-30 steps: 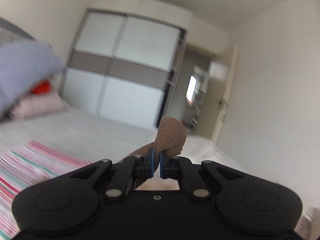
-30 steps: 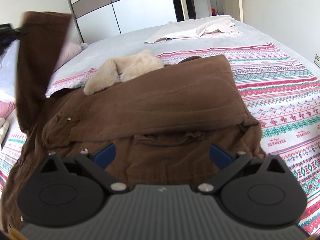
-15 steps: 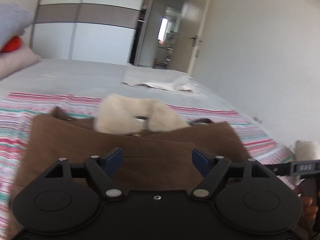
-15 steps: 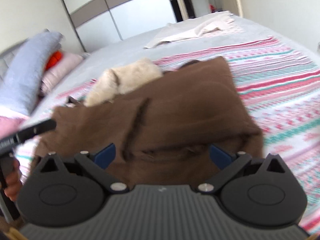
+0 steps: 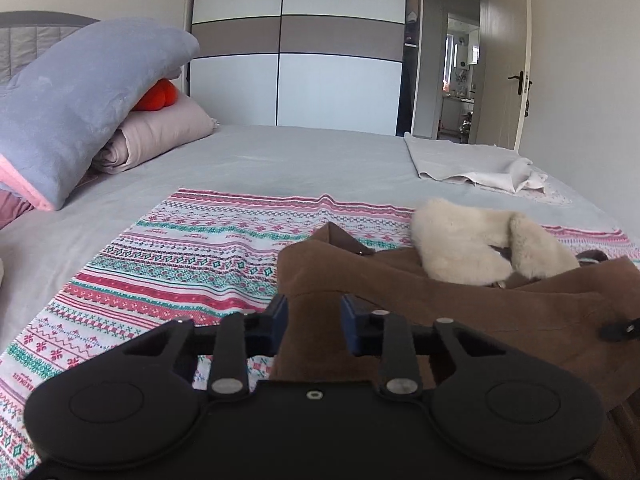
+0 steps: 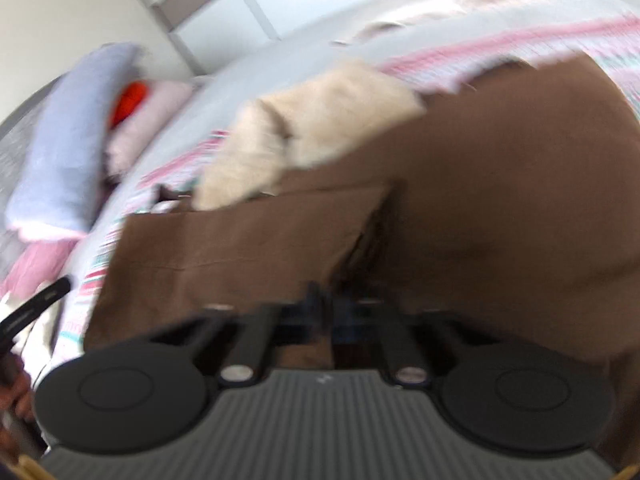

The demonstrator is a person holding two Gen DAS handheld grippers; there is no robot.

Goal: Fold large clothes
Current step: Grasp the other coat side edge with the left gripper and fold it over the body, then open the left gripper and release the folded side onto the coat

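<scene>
Brown coat (image 5: 500, 308) with cream fleece collar (image 5: 472, 240), lying folded on the striped patterned blanket (image 5: 192, 264) spread over the grey bed (image 5: 280, 160). Left gripper (image 5: 312, 316) low over the coat's left edge, jaws just closed most of the way from wide, narrow gap remaining, a ridge of brown fabric standing between the blue pads (image 5: 280, 316); pressing or only flanking, not clear. Right gripper (image 6: 328, 312) seen through heavy motion blur, jaws just snapped together with the pads meeting, at a dark crease in the coat's near edge; whether fabric is pinched, impossible to tell. Beyond the coat, a pale cloth (image 5: 480, 164) lying crumpled near the far right of the bed. At the left, a blue-grey folded blanket (image 5: 80, 108) propped over a pink pillow (image 5: 160, 136) with something orange (image 5: 156, 96) tucked between. White wardrobe (image 5: 300, 60) behind, open door (image 5: 508, 60) to the right.
</scene>
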